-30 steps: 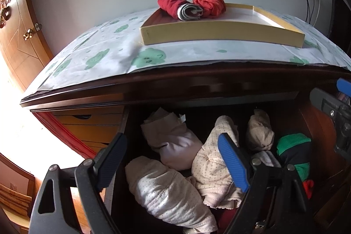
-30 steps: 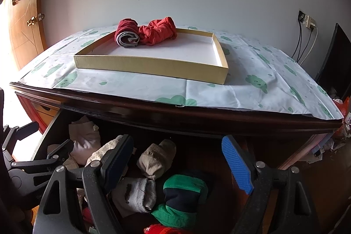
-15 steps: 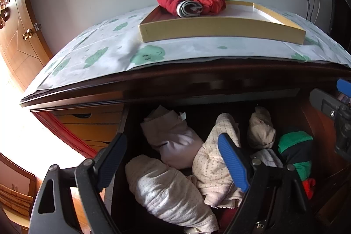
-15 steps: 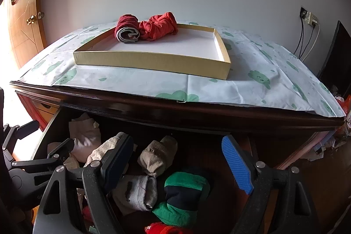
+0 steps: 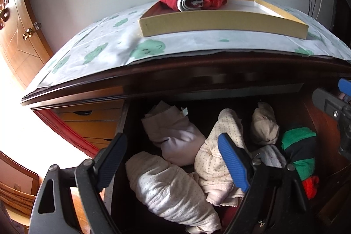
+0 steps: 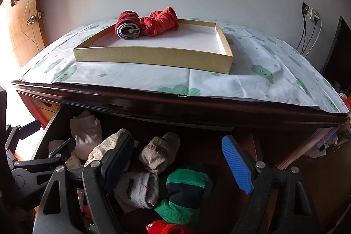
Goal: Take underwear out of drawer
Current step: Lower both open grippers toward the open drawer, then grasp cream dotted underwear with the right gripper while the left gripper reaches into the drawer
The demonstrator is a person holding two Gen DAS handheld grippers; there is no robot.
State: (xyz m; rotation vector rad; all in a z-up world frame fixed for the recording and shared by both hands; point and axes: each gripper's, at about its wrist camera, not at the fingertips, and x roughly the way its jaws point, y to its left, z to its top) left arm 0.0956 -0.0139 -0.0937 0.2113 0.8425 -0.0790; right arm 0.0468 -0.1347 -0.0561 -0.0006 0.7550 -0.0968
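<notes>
The open drawer (image 5: 316, 124) of a dark wooden dresser holds several rolled garments: a white dotted roll (image 5: 166, 188), a pale pink one (image 5: 175, 137), a cream dotted one (image 5: 219, 146), a beige roll (image 6: 159, 151), a grey roll (image 6: 140, 190) and a green-and-navy striped roll (image 6: 186, 192). My left gripper (image 5: 171, 157) hovers open above the white and pink rolls, holding nothing. My right gripper (image 6: 177, 161) hangs open over the beige and striped rolls, empty. Two red rolled garments (image 6: 147, 24) lie in a shallow cardboard tray (image 6: 153, 56) on the dresser top.
A white cloth with green cloud prints (image 6: 263, 71) covers the dresser top. A wooden door (image 5: 19, 36) stands at the left. Cables hang from a wall socket (image 6: 309, 14) at the right. A dark screen (image 6: 335, 54) stands by the right wall.
</notes>
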